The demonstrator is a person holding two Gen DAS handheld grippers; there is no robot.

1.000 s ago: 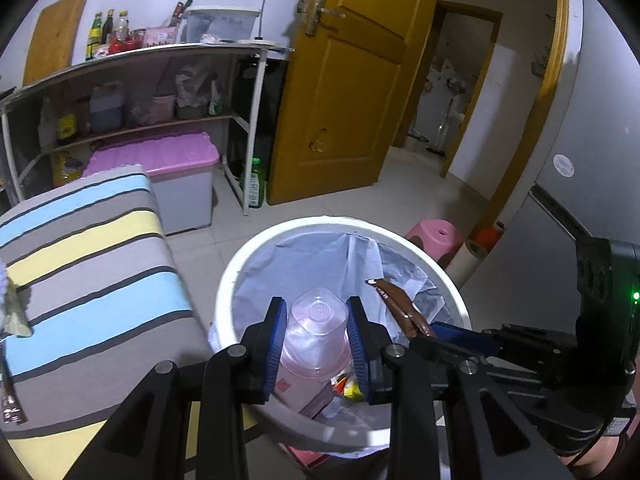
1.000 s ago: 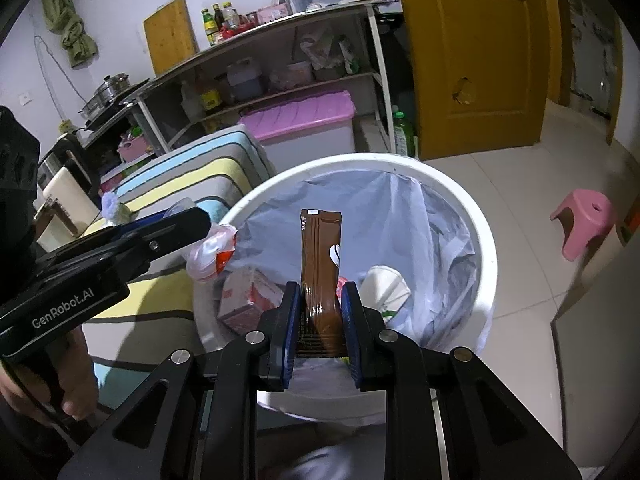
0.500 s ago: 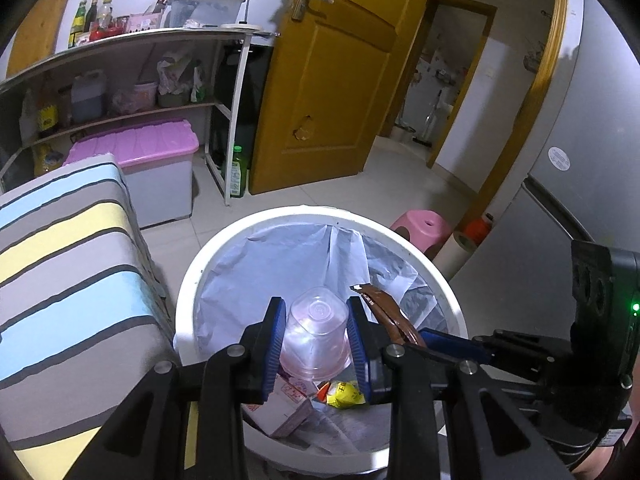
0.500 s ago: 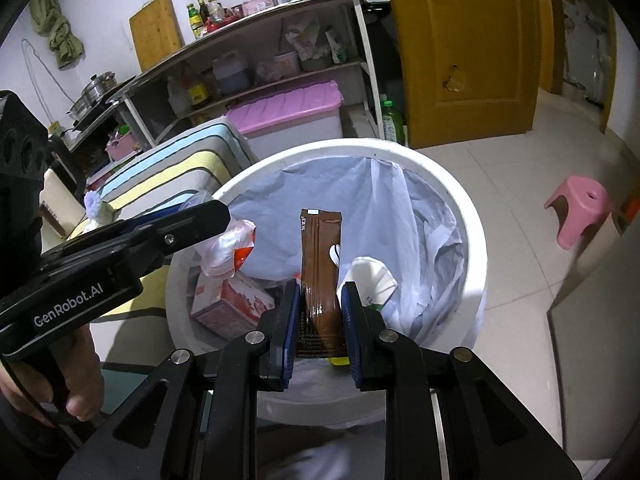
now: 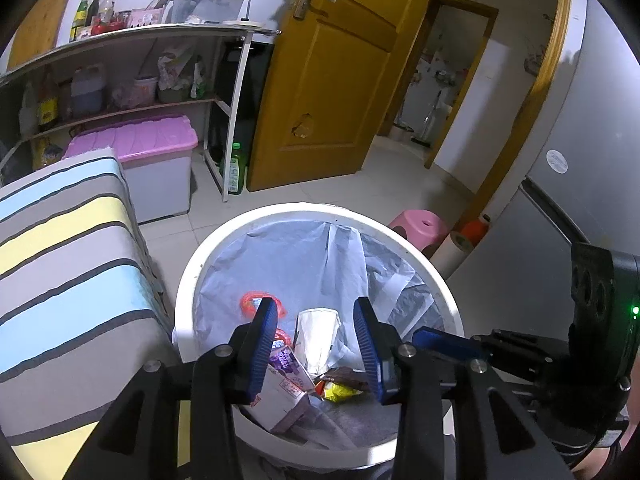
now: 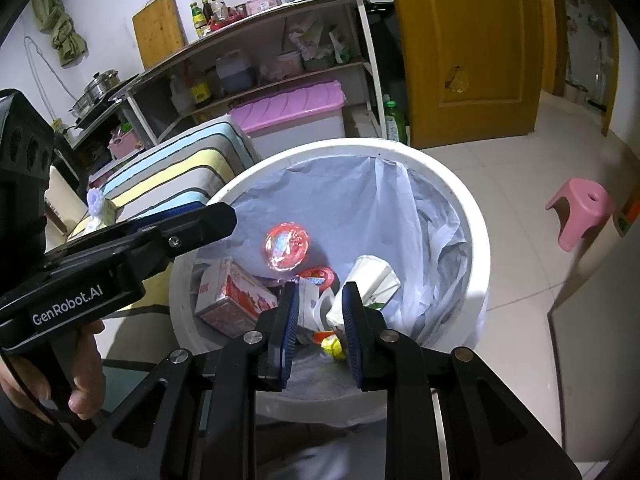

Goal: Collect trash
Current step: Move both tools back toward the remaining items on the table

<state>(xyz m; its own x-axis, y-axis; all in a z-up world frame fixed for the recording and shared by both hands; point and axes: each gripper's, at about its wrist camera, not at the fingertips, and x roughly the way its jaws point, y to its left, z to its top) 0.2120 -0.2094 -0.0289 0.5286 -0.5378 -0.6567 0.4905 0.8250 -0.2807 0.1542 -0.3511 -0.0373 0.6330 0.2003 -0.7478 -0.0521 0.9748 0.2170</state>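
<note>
The white bin with a pale liner stands right under both grippers. My left gripper hangs over it with its jaws opening and nothing between them. The clear cup with a red lid, blurred, is inside the bin against the liner. My right gripper is open by a narrow gap and empty, also over the bin. A brown wrapper lies on the trash beside a yellow wrapper, a white paper cup and a red and white carton.
A striped cloth-covered table stands left of the bin. Beyond it are a pink-lidded storage box and crowded shelves. A pink stool, a yellow door and a grey fridge stand to the right. A hand holds the left gripper.
The left gripper's jaws have spread and let go of the clear cup, which has dropped into the bin. The brown wrapper has left the right gripper and lies in the bin.
</note>
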